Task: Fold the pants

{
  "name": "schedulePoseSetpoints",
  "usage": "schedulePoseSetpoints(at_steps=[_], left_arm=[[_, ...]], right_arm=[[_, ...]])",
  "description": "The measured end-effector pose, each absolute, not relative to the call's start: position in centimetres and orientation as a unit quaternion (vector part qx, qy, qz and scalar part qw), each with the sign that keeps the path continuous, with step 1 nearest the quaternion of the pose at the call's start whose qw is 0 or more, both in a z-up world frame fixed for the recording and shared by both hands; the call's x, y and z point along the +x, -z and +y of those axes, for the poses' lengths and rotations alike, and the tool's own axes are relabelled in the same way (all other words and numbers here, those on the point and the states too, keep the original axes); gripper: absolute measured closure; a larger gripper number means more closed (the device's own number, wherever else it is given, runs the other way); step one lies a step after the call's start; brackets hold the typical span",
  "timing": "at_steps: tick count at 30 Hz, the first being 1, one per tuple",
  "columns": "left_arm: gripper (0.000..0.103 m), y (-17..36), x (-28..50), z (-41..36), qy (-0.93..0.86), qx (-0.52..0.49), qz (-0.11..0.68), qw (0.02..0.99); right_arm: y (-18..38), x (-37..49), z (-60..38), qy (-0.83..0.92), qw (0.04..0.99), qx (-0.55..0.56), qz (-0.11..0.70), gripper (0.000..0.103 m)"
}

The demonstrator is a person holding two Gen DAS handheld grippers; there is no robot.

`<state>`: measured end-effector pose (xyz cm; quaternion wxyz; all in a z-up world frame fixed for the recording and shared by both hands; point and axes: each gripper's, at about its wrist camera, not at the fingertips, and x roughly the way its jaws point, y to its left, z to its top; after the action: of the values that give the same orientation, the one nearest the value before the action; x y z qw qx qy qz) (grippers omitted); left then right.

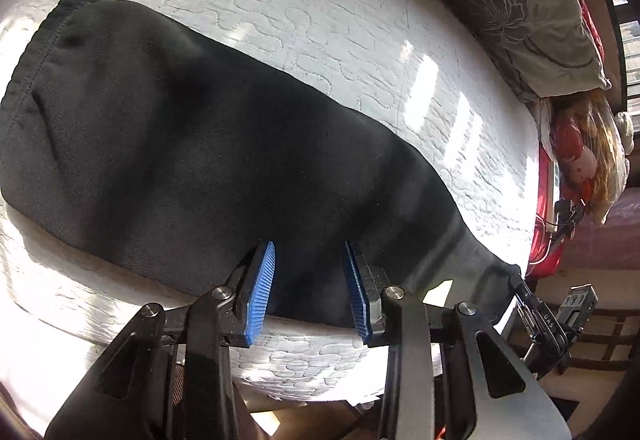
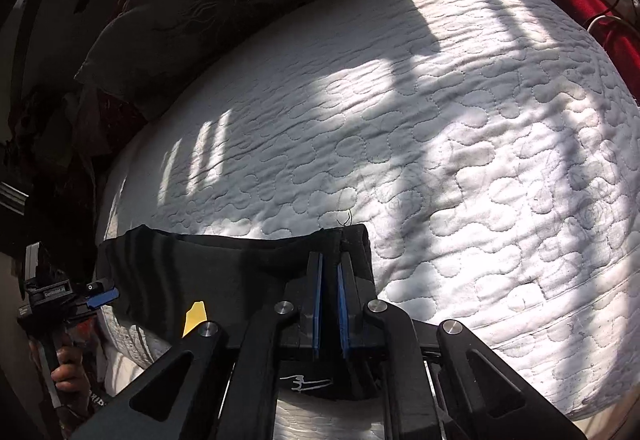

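Left wrist view looks down on black pants (image 1: pixel 192 144) laid lengthwise across a white quilted mattress (image 1: pixel 320 20), waistband toward the upper left and the leg narrowing toward the lower right. The left gripper (image 1: pixel 310 272) hangs over the near edge of the fabric with its blue pads (image 1: pixel 262 292) set apart; dark cloth shows in the gap between them, but neither pad presses on it. At the lower right, the right gripper (image 1: pixel 520 282) meets the tip of the leg. A floral pillow (image 1: pixel 520 12) lies at the far upper right beside red cloth (image 1: pixel 544 240).

Right wrist view shows the right gripper's blue pads nearly together, pinching the hem corner of the pants at the mattress edge. A yellow tag (image 2: pixel 195 318) peeks out below the fabric on the left. Further left, a hand (image 2: pixel 68 372) grips the handle of the left gripper, whose blue pad rests by the cloth. Striped sunlight falls across the mattress
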<state>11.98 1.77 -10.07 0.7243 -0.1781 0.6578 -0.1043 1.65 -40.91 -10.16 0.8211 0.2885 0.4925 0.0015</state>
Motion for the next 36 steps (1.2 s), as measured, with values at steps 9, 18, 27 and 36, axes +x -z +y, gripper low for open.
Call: schedulePoseSetpoints(at_steps=[9,18,27,36], left_arm=[[0.07,6.4,11.6,5.8,0.138,-0.181,0.632,0.741],[0.035,1.9,18.6,17.9,0.077,-0.187,0.595,0.778],[0.035,7.1,23.1,16.9,0.133,-0.134,0.666,0.721],[0.065,5.5,20.8,15.4,0.217,-0.125,0.64,0.727]], right_arm=[[8.9,1.0,-42.8,0.037,0.818,0.289,0.496,0.084],[6.4,9.7,-32.1,-0.139,0.811,0.27,0.5,0.057],[9.0,16.1,-24.2,-0.176,0.784,0.232,0.548,0.058],[11.8,20.1,-22.1,-0.192,0.754,0.231,0.584,0.057]])
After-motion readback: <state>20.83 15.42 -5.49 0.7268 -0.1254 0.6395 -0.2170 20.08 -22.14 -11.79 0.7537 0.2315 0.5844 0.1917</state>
